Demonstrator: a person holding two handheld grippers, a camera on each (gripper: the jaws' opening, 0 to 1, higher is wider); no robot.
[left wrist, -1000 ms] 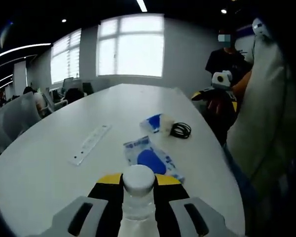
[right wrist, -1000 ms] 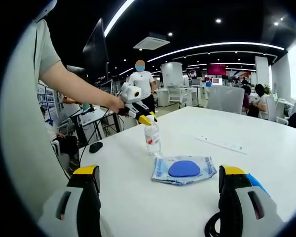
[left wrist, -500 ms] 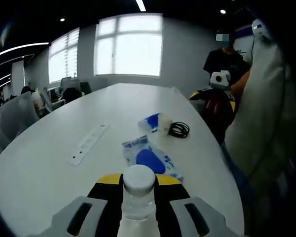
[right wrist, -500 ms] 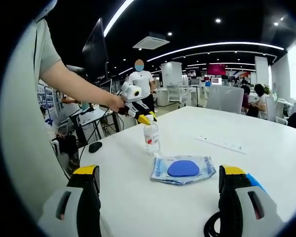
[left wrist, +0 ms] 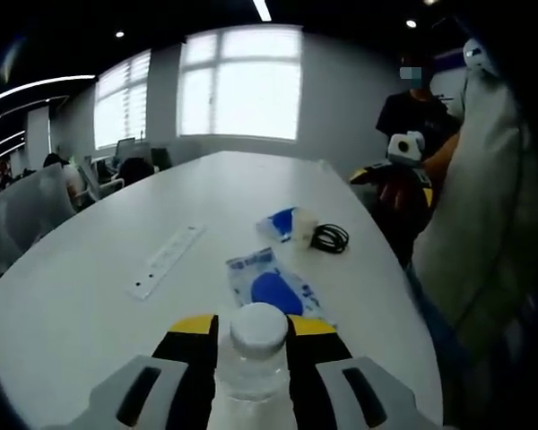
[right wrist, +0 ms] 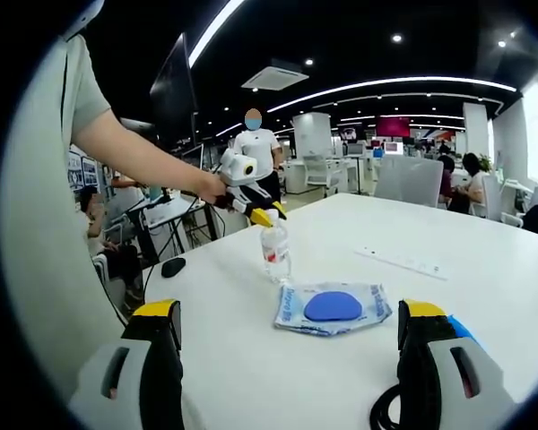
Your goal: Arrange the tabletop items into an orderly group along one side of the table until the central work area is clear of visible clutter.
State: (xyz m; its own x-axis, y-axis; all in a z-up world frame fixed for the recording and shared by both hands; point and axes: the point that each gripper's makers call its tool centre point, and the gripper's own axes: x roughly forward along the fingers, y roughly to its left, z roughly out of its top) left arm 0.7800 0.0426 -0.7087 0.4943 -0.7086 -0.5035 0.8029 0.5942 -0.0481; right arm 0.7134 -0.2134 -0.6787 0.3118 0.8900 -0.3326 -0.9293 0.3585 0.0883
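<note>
Left gripper of mine pinches the clear white-capped plastic bottle, standing near the table's near edge; my right gripper is spread. Loosening early could topple it.

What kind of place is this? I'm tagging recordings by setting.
Most likely an open-plan office or lab. A large white table stands among desks with monitors and office chairs, under ceiling strip lights; people sit working in the background, and large windows line one wall.
</note>
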